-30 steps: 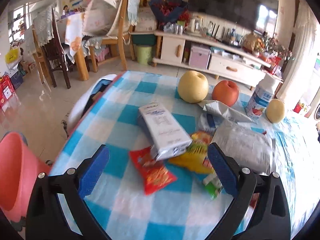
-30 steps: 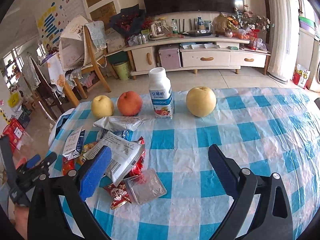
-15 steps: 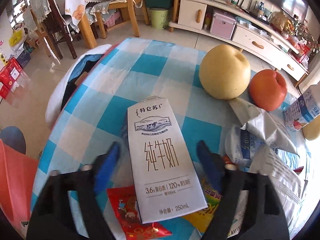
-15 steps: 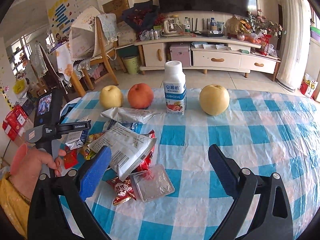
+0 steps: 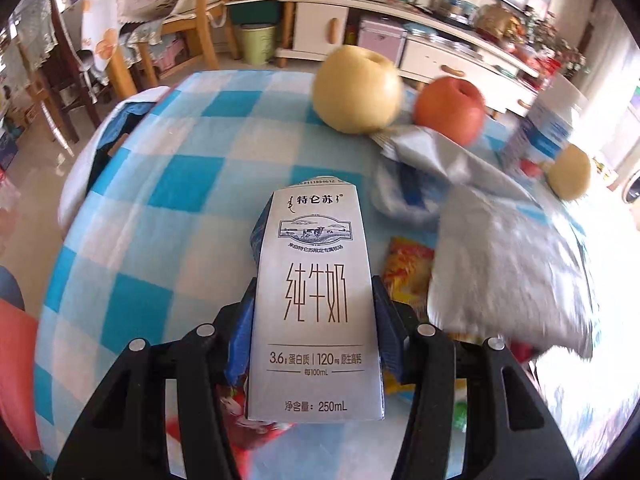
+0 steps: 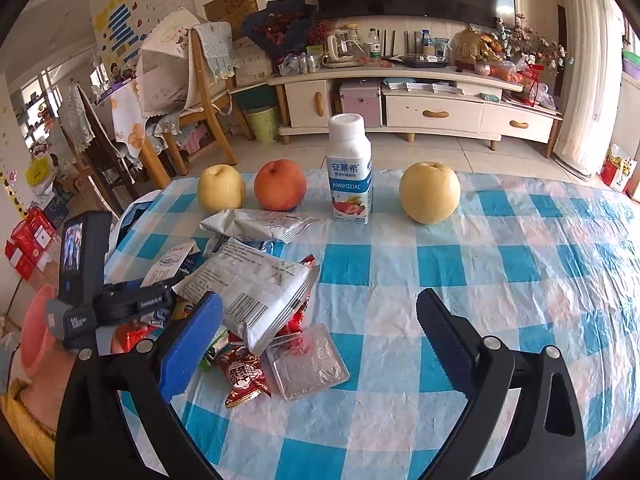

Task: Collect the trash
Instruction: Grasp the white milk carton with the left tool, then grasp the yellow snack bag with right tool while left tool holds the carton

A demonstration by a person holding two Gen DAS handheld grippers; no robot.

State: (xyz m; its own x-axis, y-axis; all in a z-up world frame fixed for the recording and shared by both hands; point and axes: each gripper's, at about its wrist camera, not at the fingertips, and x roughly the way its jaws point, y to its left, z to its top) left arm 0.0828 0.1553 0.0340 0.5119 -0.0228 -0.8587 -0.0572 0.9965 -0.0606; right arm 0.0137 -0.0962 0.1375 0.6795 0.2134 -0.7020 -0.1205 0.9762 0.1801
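Note:
My left gripper (image 5: 314, 312) is shut on a white 250 mL milk carton (image 5: 316, 304), which lies flat between its blue pads at the left of the trash pile. In the right wrist view the carton (image 6: 168, 260) shows partly behind the left gripper's body (image 6: 120, 304). The pile holds a large white wrapper (image 6: 256, 284), a silver wrapper (image 6: 260, 224), a red snack packet (image 6: 242, 372) and a clear plastic tray (image 6: 308, 360). My right gripper (image 6: 316, 340) is open and empty, hovering just right of the pile above the tray.
Two yellow pears (image 6: 221, 193) (image 6: 429, 192), a red apple (image 6: 280, 185) and a yogurt bottle (image 6: 350, 170) stand in a row at the far side of the blue checked tablecloth (image 6: 500, 280). A pink bin (image 6: 34, 328) stands off the table's left edge.
My left gripper moved forward over the pile and closed on the milk carton. My right gripper stayed open and shifted only slightly.

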